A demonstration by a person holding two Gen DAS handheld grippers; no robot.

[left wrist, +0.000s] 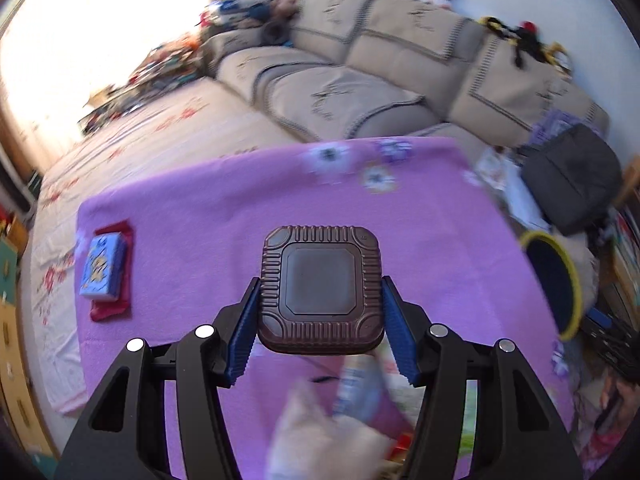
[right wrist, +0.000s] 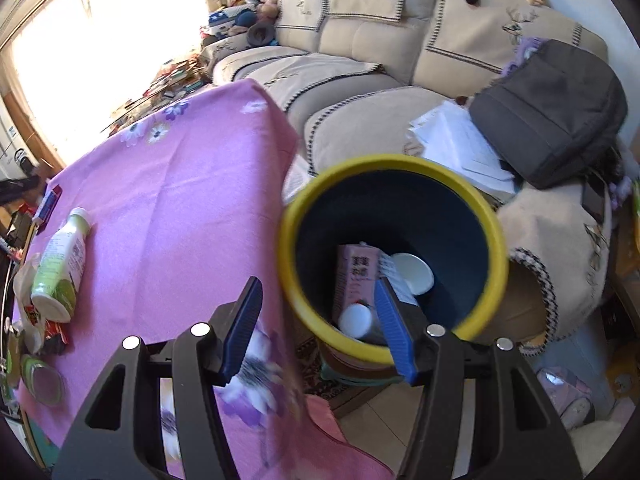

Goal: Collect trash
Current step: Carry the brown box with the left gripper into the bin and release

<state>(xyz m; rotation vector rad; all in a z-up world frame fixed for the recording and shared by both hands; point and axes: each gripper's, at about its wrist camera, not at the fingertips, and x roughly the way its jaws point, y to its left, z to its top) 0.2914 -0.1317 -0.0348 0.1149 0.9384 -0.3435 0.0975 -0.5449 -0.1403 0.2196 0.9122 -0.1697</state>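
Note:
My left gripper (left wrist: pixel 320 312) is shut on a square brown ribbed plastic tub (left wrist: pixel 320 286), held above the purple flowered tablecloth (left wrist: pixel 224 208); both blue pads press its sides. Below it lie blurred wrappers and a crumpled tissue (left wrist: pixel 328 436). The yellow-rimmed dark bin (left wrist: pixel 554 280) shows at the right edge. My right gripper (right wrist: pixel 318 320) stands open with nothing between its fingers, at the near rim of that bin (right wrist: pixel 292 236). Inside are a pink carton (right wrist: pixel 356 276), a white lid (right wrist: pixel 414 272) and a white cap (right wrist: pixel 354 320). A green-labelled bottle (right wrist: pixel 60 268) lies on the tablecloth (right wrist: pixel 168 200).
A blue box on a red packet (left wrist: pixel 108 270) lies at the cloth's left edge. Wrappers and a round lid (right wrist: pixel 42 380) sit near the bottle. A beige sofa (right wrist: pixel 360 72) holds papers (right wrist: pixel 460 140) and a dark backpack (right wrist: pixel 552 112). Toys clutter the far floor.

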